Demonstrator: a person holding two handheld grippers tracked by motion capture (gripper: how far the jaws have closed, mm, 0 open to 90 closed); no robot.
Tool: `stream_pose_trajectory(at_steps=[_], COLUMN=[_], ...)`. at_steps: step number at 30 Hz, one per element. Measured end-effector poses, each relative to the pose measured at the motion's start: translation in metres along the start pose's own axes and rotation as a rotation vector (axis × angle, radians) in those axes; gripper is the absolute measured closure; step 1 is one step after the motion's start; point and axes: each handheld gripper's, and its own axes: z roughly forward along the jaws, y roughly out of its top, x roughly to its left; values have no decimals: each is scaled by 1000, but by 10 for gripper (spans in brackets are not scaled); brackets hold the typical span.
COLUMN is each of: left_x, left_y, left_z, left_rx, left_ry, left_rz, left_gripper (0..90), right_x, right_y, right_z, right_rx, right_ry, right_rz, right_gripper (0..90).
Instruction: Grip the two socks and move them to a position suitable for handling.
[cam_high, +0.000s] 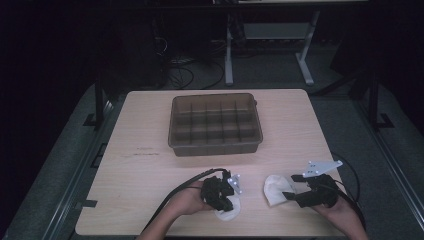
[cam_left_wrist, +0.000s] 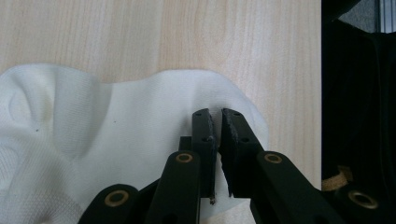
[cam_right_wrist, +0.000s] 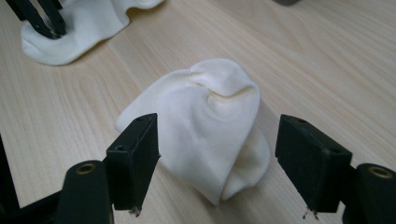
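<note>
Divider tray (cam_high: 215, 145) behind socks (cam_high: 276, 189), unobstructed

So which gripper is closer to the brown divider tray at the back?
Left, though only slightly. The left gripper sits in front of the tray, just below its middle; the right gripper is off past its right corner.

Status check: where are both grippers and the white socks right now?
Left gripper shut on flat white sock. Right gripper open around bunched white sock, pads clear. Nothing blocking.

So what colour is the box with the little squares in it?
The box is brown, clearest in the high view.
</note>
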Motion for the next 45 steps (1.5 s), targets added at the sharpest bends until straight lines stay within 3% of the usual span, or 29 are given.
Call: stream_pose_trajectory(at_steps=[6, 12, 16, 21, 22, 29, 33, 40, 42, 45], left_x=[2, 5, 6, 3, 3, 0, -3, -5, -3, -4], left_y=[-8, -22, -31, -42, -45, -58, -59, -63, -64, -66], left_z=[-2, -9, -19, -32, -35, -38, -38, -38, -39, -40], left_rx=[25, 13, -39, -81, -94, -128, -170, -195, -173, -198], left_ry=[4, 18, 27, 68, 68, 90, 85, 86, 82, 84], left_rz=[23, -4, -27, -54, -62, -82, -93, -87, -80, -84], left_gripper=[847, 845, 820, 768, 752, 726, 695, 706, 688, 681], right_x=[2, 4, 9, 18, 23, 29, 37, 42, 44, 47], right_y=[0, 3, 7, 18, 22, 34, 51, 79, 91, 105], right_z=[1, 1, 4, 4, 5, 14, 21, 38, 48, 59], right_rx=[9, 8, 22, 22, 18, 48, 48, 74, 110, 136], right_ry=[4, 7, 23, 47, 74, 117, 155, 202, 216, 214], right_rz=[-1, -7, -22, -55, -92, -110, -147, -201, -212, -225], right_gripper=[303, 313, 326, 356, 430, 489, 561, 656, 673, 698])
